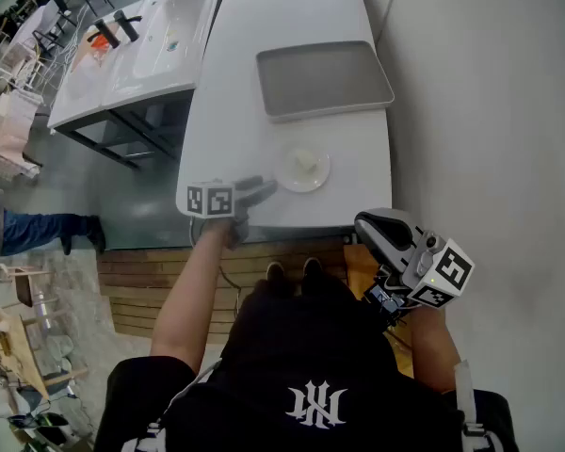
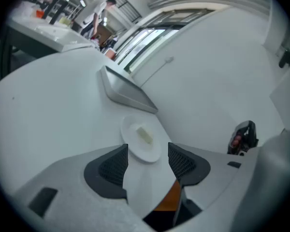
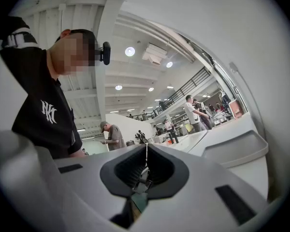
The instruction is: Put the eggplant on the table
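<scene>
1. While the left gripper (image 1: 264, 188) (image 2: 147, 161) hangs over the near edge of the white table (image 1: 264, 26), its jaws stand wide apart with nothing between the pads. They point slightly down at a white plate (image 1: 284, 175) (image 2: 135, 151) just beyond them.
2. On that plate lies a small pale piece (image 1: 306, 163) (image 2: 145, 135); whether it is the eggplant cannot be told, and no other candidate shows.
3. The plate sits close to the table's near edge, toward its right side. A grey tray (image 1: 322, 78) (image 2: 128, 93) lies further back, apart from the plate, with its right rim near the table's right edge.
4. That right edge runs along a pale wall (image 1: 490, 83), so room there is tight.
5. Bare tabletop stretches left of the plate and tray, and beyond the tray.
6. The right gripper (image 1: 364, 222) (image 3: 146, 153) is held off the table beside the person's right side, near the wall, jaws closed together on nothing.
</scene>
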Demonstrator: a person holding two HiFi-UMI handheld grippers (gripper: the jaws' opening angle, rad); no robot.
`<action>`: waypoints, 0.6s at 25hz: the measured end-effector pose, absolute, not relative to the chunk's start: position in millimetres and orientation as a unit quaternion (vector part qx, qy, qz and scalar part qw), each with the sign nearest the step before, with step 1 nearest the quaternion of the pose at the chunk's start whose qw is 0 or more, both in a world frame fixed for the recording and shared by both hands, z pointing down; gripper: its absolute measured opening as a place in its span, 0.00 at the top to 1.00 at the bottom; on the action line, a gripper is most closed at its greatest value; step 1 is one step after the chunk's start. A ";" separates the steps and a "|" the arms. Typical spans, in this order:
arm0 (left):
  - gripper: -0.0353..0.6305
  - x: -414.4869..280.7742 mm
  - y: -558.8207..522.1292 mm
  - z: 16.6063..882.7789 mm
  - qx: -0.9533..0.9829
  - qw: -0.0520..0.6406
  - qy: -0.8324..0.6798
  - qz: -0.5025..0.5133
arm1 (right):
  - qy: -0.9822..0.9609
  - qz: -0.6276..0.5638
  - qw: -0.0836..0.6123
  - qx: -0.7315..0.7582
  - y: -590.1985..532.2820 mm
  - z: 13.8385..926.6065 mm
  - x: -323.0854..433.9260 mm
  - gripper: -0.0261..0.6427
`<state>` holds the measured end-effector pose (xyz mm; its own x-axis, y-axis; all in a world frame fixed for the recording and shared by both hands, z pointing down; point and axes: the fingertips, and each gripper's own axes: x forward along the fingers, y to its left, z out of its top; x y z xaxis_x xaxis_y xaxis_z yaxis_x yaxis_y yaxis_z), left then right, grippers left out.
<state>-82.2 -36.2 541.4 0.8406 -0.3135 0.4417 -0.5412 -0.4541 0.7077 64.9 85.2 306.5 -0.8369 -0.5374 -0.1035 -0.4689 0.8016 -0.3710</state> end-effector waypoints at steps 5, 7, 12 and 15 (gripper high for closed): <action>0.61 -76.5 -79.3 570.2 0.788 0.507 -0.303 0.175 | 0.938 -0.165 0.080 -0.294 71.9 320.2 90.1 0.95; 0.69 -65.5 -88.6 580.6 0.771 0.527 -0.295 0.200 | 0.933 -0.169 0.089 -0.306 58.1 325.3 97.8 0.95; 0.88 -54.1 -104.1 596.8 0.748 0.557 -0.282 0.225 | 0.929 -0.170 0.111 -0.311 32.0 327.5 105.5 0.95; 0.90 -48.5 -100.7 595.4 0.739 0.586 -0.262 0.201 | 0.925 -0.171 0.115 -0.319 23.7 329.7 112.9 0.95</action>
<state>-48.5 -100.7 595.4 0.7812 -0.1521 0.6054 -0.6242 -0.1747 0.7615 112.9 23.7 329.7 -0.7702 -0.6294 -0.1037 -0.5507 0.7381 -0.3898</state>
